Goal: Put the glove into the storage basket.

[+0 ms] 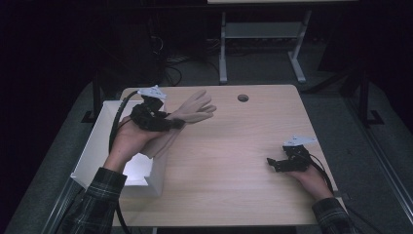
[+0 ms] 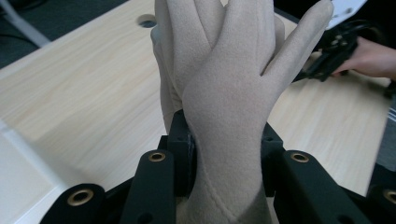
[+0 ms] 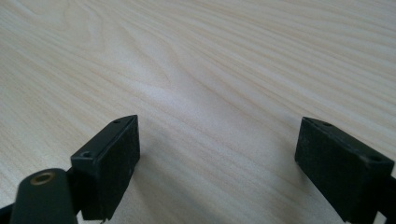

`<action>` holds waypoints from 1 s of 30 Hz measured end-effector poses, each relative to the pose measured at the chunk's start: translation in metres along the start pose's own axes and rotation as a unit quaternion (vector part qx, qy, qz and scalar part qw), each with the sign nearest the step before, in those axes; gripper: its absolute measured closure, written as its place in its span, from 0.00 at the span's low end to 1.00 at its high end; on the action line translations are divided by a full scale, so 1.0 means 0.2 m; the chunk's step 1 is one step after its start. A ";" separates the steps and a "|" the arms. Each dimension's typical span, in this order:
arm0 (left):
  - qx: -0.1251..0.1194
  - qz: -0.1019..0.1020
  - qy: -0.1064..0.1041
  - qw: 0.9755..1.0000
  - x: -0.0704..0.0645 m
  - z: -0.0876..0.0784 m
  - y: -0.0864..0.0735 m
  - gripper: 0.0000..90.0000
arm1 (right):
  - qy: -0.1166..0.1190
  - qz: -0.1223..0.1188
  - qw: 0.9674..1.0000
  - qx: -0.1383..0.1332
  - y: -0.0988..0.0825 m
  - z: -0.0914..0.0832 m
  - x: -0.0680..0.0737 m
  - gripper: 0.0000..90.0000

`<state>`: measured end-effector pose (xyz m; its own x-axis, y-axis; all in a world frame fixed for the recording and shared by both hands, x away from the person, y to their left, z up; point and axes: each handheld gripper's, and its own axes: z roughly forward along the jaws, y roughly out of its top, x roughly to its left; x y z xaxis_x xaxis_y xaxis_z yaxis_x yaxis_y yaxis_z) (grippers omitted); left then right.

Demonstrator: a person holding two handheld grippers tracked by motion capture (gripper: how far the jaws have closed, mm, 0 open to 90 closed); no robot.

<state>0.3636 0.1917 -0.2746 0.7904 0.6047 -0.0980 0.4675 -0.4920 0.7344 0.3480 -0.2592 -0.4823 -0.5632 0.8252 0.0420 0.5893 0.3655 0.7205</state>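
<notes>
The beige glove (image 2: pixel 224 107) is pinched at the wrist by the left gripper (image 1: pixel 168 123), so it's held clear above the table (image 1: pixel 234 161) beside the white box (image 1: pixel 97 146). The right gripper (image 3: pixel 217 154) is parked, jaws wide apart, nothing gripped.

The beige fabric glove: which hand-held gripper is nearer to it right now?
Left. The left hand-held gripper is clamped on the beige fabric glove near its cuff, beside the white box. The right hand-held gripper rests open across the wooden table, well apart from it.
</notes>
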 end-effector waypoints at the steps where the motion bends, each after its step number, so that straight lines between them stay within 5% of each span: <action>1: -0.002 -0.004 0.003 1.000 0.01 -0.02 -0.01 0.75 | 0.000 0.000 1.000 0.000 0.00 0.00 0.00 0.15; 14: -0.017 -0.050 0.060 0.997 0.19 -0.21 -0.20 0.75 | -0.001 -0.001 1.000 0.001 0.00 0.00 0.00 0.15; 23: -0.010 -0.087 0.114 0.990 0.32 -0.27 -0.37 0.75 | -0.001 0.000 1.000 0.000 0.00 0.00 0.00 0.15; 30: 0.011 -0.107 0.142 0.984 0.39 -0.23 -0.49 0.75 | -0.001 0.000 1.000 0.000 0.00 0.00 0.00 0.15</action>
<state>0.3605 0.3161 -0.3241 0.5323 0.8447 -0.0557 0.6226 -0.3460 0.7019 0.3480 -0.2592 -0.4824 -0.5620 0.8261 0.0404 0.5896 0.3658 0.7201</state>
